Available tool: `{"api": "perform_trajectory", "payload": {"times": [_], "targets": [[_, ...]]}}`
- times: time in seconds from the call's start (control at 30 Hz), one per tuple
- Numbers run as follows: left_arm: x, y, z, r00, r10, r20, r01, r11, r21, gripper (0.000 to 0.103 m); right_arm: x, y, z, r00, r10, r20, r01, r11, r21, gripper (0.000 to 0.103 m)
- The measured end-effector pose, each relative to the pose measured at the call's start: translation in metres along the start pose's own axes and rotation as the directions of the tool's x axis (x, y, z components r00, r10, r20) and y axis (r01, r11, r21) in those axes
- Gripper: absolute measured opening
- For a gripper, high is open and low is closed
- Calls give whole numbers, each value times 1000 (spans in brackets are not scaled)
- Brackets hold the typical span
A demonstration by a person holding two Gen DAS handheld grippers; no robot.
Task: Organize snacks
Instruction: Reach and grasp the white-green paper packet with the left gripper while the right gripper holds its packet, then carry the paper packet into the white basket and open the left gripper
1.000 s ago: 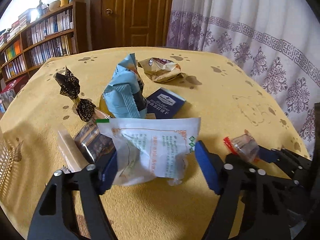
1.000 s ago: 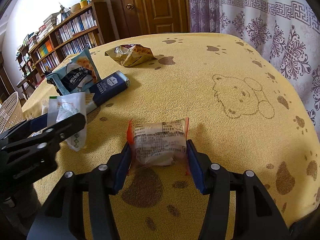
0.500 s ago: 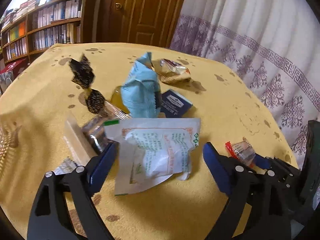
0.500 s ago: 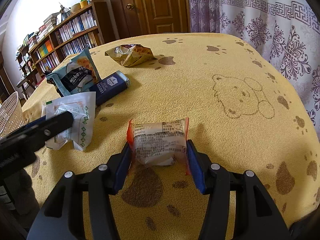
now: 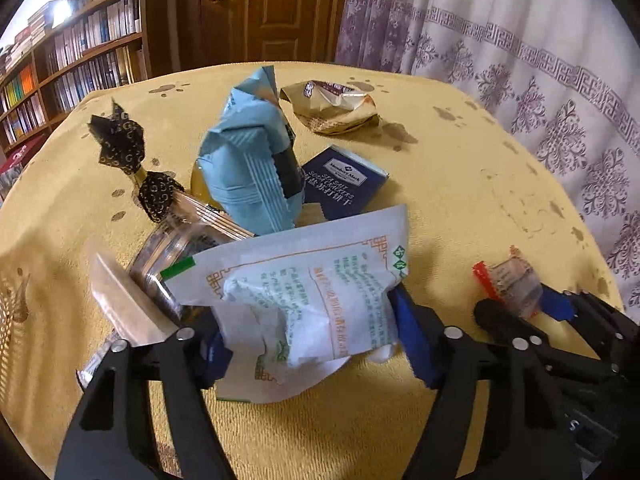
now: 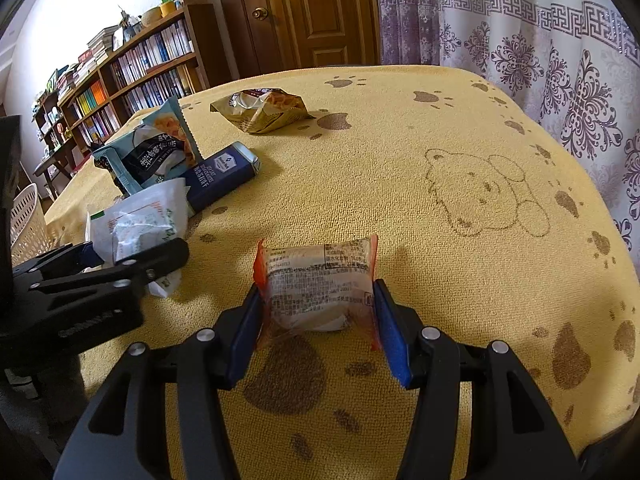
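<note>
Left tool (image 5: 308,336) pinching white snack packet (image 5: 304,292) at the near edge of the pile on the yellow-clothed counter (image 6: 400,184); right tool (image 6: 316,320) pinching clear red-edged packet (image 6: 316,280); advice: lift each straight up, clearing the neighbouring blue bag (image 5: 248,160).

A: What surrounds the desk (image 6: 460,128)?
B: A brown wooden door (image 6: 316,12); a packed bookshelf (image 6: 132,68) at left; white curtains (image 6: 540,40) patterned purple at right; a white wall (image 6: 88,4).
</note>
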State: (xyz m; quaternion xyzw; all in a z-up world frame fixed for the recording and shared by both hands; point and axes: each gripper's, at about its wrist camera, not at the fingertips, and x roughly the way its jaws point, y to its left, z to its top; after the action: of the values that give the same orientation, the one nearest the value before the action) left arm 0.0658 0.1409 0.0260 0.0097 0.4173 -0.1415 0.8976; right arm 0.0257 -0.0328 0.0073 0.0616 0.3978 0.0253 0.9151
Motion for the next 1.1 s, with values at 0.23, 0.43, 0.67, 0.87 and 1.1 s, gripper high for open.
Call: {"api": "perform_trajectory", "payload": {"times": [0.23, 0.43, 0.67, 0.87, 1.1], "targets": [[-34, 6, -4, 998, -30, 61, 31, 999, -21, 56, 0, 1, 0, 1000, -1, 0, 1, 1000, -1, 55], [-67, 25, -3, 992, -7, 123, 15, 998, -58, 56, 0, 0, 0, 1000, -1, 0, 1, 1000, -1, 54], [-108, 51, 1, 975, 72, 211, -51, 994, -102, 56, 0, 0, 0, 1000, 0, 0, 0, 1000, 0, 54], [-141, 83, 2, 956, 126, 263, -85, 983, -162, 56, 0, 0, 0, 1000, -1, 0, 1, 1000, -1, 55], [-165, 123, -1, 930, 222, 292, -160, 962, -223, 56, 0, 0, 0, 1000, 0, 0, 0, 1000, 0, 54]]}}
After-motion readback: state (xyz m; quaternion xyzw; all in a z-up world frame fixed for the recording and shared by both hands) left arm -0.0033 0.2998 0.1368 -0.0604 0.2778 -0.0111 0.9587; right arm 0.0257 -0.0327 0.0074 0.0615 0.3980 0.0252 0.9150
